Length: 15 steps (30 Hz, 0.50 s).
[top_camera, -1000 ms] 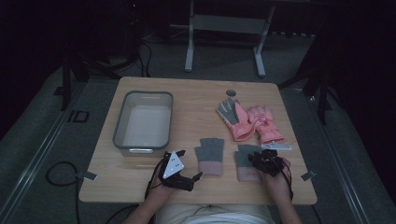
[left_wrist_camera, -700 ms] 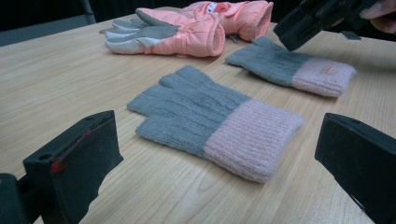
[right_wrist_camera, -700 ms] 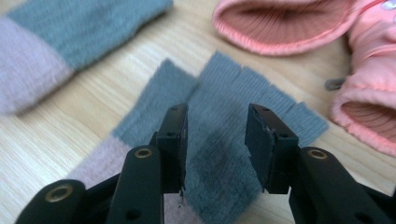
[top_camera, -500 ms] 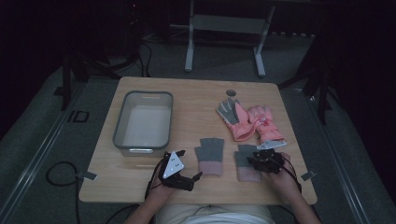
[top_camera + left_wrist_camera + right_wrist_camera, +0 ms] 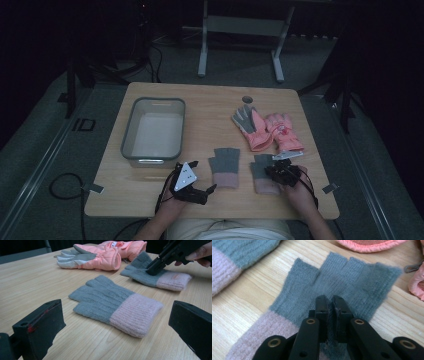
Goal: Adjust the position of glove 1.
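This looks like a dim recording lab or studio: a plain wooden worktop [image 5: 210, 107] stands alone on grey carpet [image 5: 45, 150], with black cables [image 5: 60, 187] trailing across the floor, a metal stand frame [image 5: 240, 30] behind, and darkness all around.

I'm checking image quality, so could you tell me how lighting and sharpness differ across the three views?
High view: dim, table lit, surroundings nearly black. Left gripper view: bright, grey knit glove sharp. Right gripper view: bright, other glove's fingertip edge slightly soft.
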Each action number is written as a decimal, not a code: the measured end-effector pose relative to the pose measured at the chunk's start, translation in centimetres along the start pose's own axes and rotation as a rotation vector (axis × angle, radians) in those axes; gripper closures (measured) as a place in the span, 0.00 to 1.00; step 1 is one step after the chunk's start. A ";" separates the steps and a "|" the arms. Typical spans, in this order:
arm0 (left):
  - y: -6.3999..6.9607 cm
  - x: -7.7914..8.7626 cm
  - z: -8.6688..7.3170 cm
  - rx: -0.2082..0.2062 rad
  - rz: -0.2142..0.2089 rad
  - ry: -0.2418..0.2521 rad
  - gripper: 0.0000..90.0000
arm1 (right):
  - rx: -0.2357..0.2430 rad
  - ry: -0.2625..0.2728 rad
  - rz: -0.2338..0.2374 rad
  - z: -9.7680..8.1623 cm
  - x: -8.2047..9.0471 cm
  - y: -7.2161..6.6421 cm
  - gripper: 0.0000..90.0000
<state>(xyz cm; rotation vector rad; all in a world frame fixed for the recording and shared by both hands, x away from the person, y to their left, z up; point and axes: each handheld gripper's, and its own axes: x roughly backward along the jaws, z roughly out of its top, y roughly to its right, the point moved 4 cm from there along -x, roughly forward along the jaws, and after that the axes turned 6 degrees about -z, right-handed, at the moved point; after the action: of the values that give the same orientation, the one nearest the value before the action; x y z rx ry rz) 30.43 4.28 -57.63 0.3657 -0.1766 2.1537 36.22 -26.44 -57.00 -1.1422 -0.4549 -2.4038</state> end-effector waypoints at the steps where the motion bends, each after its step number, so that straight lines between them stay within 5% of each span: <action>1: 0.0 0.0 0.0 0.000 0.000 0.001 0.00 | -0.014 0.002 0.007 0.0 0.1 0.0 0.94; 4: -0.1 0.0 0.0 0.006 -0.002 0.003 0.00 | -0.075 0.030 0.045 0.6 1.0 0.4 0.95; 10: -0.1 0.0 0.0 0.009 -0.006 0.004 0.00 | -0.076 0.130 0.064 4.0 3.8 -0.5 0.95; 15: -0.1 0.0 0.0 0.013 -0.008 0.003 0.00 | -0.052 0.167 0.095 6.9 4.1 -2.6 0.95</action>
<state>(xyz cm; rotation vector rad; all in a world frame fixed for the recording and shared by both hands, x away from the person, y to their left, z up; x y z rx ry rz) 30.49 4.35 -57.63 0.3699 -0.1588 2.1483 37.02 -22.00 -49.81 -0.9517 -0.2788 -2.4161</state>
